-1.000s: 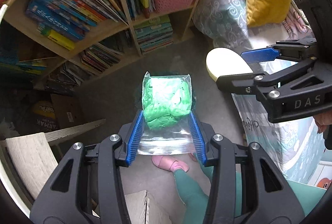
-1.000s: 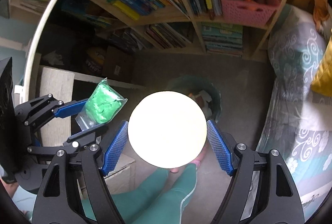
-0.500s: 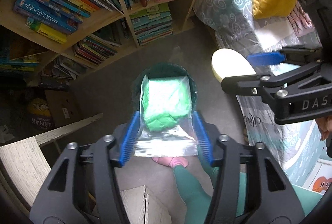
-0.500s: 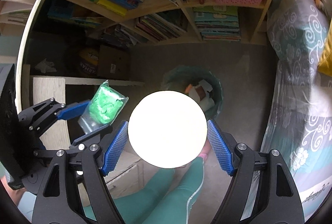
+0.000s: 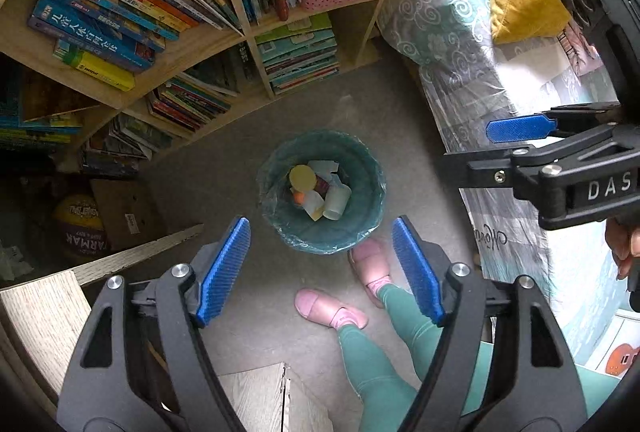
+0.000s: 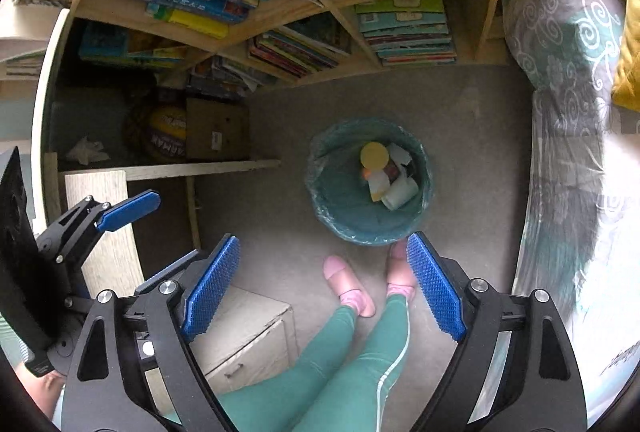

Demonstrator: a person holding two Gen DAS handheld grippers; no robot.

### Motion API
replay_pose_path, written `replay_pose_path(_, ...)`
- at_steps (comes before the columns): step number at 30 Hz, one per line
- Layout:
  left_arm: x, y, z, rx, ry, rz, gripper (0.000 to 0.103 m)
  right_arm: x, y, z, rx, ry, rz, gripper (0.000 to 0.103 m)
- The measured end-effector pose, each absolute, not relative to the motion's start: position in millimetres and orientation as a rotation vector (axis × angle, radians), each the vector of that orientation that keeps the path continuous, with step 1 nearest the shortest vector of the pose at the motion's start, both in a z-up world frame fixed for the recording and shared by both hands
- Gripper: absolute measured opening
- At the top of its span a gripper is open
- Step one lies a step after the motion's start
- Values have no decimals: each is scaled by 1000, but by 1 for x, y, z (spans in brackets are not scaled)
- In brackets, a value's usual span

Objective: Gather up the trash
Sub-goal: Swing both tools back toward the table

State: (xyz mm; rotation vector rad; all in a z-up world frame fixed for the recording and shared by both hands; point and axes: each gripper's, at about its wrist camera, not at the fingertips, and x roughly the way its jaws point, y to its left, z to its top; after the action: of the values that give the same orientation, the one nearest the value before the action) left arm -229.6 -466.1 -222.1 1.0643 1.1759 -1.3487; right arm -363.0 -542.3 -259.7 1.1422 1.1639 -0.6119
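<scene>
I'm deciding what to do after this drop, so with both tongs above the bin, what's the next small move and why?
Probably lift both away from the trash bin and look for more trash. The left tongs and right tongs stand wide open and empty, and a pale round disc lies inside the bin among other scraps.

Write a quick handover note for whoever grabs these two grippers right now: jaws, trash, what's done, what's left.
Left gripper: jaws open, empty.
Right gripper: jaws open, empty.
Both hover above the teal-lined trash bin on the floor, by the person's pink slippers.
Done: the bin holds a yellow disc, cups and paper scraps.
Left: no loose trash shows in either view; look beyond these frames before stopping.
</scene>
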Motion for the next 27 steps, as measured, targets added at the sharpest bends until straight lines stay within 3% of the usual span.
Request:
replay_pose_path(15,-222,-462,-201,984,1159,-1351,78,-365,-538,-233,1110,1115,-605,88)
replay_pose_path(22,-218,-452,-167,926,1094,-1330,79,-368,-536,-194,1057,1053,-594,88)
replay_pose_path(24,-213,-447,-151,874,1078,-1324,85,-369,-534,-178,1033,1015,-587,88)
replay_pose_path(27,-208,-437,-128,808,1063,-1316,86,-369,-530,-157,1032,967,-575,89)
